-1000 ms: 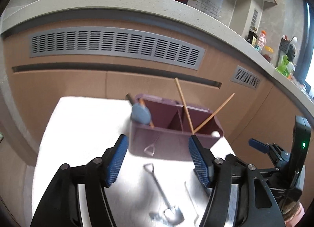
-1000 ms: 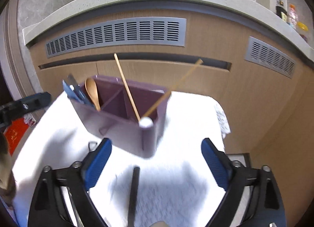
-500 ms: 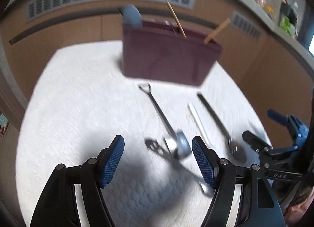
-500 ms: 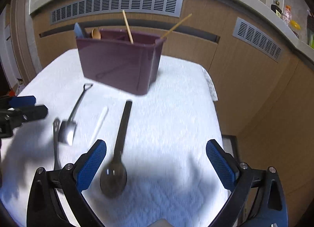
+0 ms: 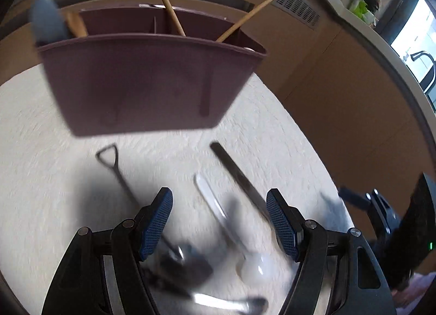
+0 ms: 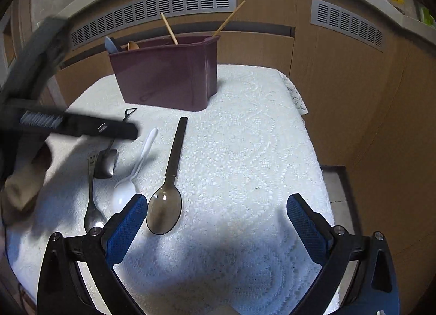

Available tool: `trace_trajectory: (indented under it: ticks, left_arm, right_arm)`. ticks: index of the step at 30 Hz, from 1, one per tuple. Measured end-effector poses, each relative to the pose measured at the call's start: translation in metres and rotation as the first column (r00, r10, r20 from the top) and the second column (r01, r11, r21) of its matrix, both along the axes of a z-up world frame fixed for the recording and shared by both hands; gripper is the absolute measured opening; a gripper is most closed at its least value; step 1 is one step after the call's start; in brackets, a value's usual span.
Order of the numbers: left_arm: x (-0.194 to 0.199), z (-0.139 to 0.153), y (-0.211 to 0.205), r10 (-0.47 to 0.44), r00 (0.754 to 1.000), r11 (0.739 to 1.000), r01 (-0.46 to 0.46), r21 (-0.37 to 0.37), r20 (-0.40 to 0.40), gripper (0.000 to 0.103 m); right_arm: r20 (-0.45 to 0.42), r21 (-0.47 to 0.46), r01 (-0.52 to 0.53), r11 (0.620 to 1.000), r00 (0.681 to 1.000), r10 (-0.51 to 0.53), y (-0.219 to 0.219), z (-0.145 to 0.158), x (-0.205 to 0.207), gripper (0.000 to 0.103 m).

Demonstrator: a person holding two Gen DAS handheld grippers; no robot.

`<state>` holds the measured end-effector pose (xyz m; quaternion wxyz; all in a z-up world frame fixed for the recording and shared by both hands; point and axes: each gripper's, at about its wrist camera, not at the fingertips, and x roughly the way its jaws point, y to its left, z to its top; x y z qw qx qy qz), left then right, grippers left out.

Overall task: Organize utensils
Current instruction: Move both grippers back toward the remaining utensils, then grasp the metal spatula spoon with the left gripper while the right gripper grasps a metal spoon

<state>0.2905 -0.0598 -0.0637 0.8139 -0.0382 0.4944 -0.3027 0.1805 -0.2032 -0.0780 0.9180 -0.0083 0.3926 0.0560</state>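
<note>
While both grippers [image 5: 219, 222] [image 6: 216, 222] hover with fingers released, spoons [image 6: 164, 206] lie mid-frame awaiting sorting; caddy [image 6: 166, 75] above holds chopsticks [image 6: 169, 29].

My left tool [image 5: 219, 222] hangs low and tipped forward, its blue-padded fingers [image 5: 156, 223] spread wide with nothing between them. My right tool [image 6: 216, 226] sits level and further back, its fingers [image 6: 126, 229] spread wider and holding nothing. In the right wrist view the left tool [image 6: 79, 125] reaches in from the left, blurred, with my hand [image 6: 26, 179] behind it
</note>
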Motion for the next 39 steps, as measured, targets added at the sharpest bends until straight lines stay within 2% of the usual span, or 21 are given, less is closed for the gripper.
trace_trajectory:
  ticks: [4, 6, 15, 18, 22, 24, 27, 29, 30, 32, 33, 34, 37, 39]
  left_arm:
    - [0.028, -0.008, 0.007, 0.032, 0.999, 0.997, -0.03, 0.071, -0.026, 0.072]
    - [0.027, -0.01, 0.023, 0.035, 0.998, 0.997, -0.032, 0.069, -0.047, 0.072]
    - [-0.044, -0.008, 0.074, 0.016, 0.996, 0.988, -0.003, 0.157, -0.084, 0.073]
    - [-0.07, -0.008, 0.076, -0.017, 0.997, 0.978, 0.031, 0.205, -0.072, 0.075]
    - [-0.098, -0.015, 0.069, -0.104, 0.994, 0.938, 0.105, 0.33, -0.019, 0.075]
    - [-0.103, -0.011, 0.065, -0.143, 0.99, 0.933, 0.141, 0.332, -0.02, 0.075]
    - [-0.104, 0.007, 0.054, -0.206, 0.978, 0.935, 0.186, 0.304, 0.035, 0.075]
    - [-0.1, 0.012, 0.044, -0.236, 0.97, 0.921, 0.205, 0.331, 0.055, 0.075]
    - [-0.097, 0.011, 0.037, -0.252, 0.966, 0.91, 0.219, 0.353, 0.051, 0.073]
    - [-0.092, 0.004, 0.022, -0.273, 0.961, 0.887, 0.239, 0.396, 0.032, 0.061]
    - [-0.088, -0.003, 0.019, -0.279, 0.96, 0.878, 0.251, 0.408, 0.011, 0.051]
    - [-0.086, -0.009, 0.016, -0.282, 0.959, 0.872, 0.263, 0.412, -0.015, 0.049]
    - [-0.077, -0.011, 0.015, -0.256, 0.966, 0.886, 0.25, 0.39, -0.037, 0.048]
    - [-0.073, -0.011, 0.02, -0.216, 0.976, 0.901, 0.214, 0.378, -0.038, 0.041]
  right_arm:
    - [-0.01, 0.001, -0.002, 1.0, 1.0, 0.002, -0.001, -0.002, 0.0, 0.101]
    - [-0.018, 0.014, -0.002, 1.0, 1.0, 0.003, -0.003, -0.002, 0.001, 0.101]
    - [-0.04, 0.014, -0.04, 0.999, 0.998, 0.041, 0.002, -0.004, 0.005, 0.101]
    - [-0.041, 0.008, -0.038, 0.999, 0.998, 0.039, 0.003, -0.004, 0.006, 0.101]
    - [-0.038, -0.011, -0.053, 0.999, 0.998, 0.053, 0.007, -0.003, 0.004, 0.101]
    - [-0.034, -0.027, -0.069, 0.997, 0.997, 0.068, 0.011, -0.002, 0.003, 0.101]
    - [-0.025, -0.044, -0.081, 0.996, 0.996, 0.08, 0.014, -0.001, 0.001, 0.101]
    - [-0.023, -0.044, -0.079, 0.996, 0.997, 0.078, 0.013, -0.001, 0.0, 0.101]
    - [-0.024, -0.04, -0.077, 0.996, 0.997, 0.076, 0.012, -0.001, 0.001, 0.101]
    - [-0.025, -0.034, -0.076, 0.996, 0.997, 0.076, 0.011, -0.001, 0.0, 0.101]
    - [-0.025, -0.03, -0.079, 0.996, 0.997, 0.078, 0.011, -0.001, 0.0, 0.101]
    - [-0.023, -0.029, -0.08, 0.996, 0.997, 0.08, 0.01, -0.001, 0.0, 0.101]
    - [-0.013, -0.022, -0.085, 0.996, 0.996, 0.085, 0.011, 0.0, -0.003, 0.101]
    - [-0.01, -0.013, -0.089, 0.996, 0.996, 0.089, 0.011, 0.001, -0.003, 0.101]
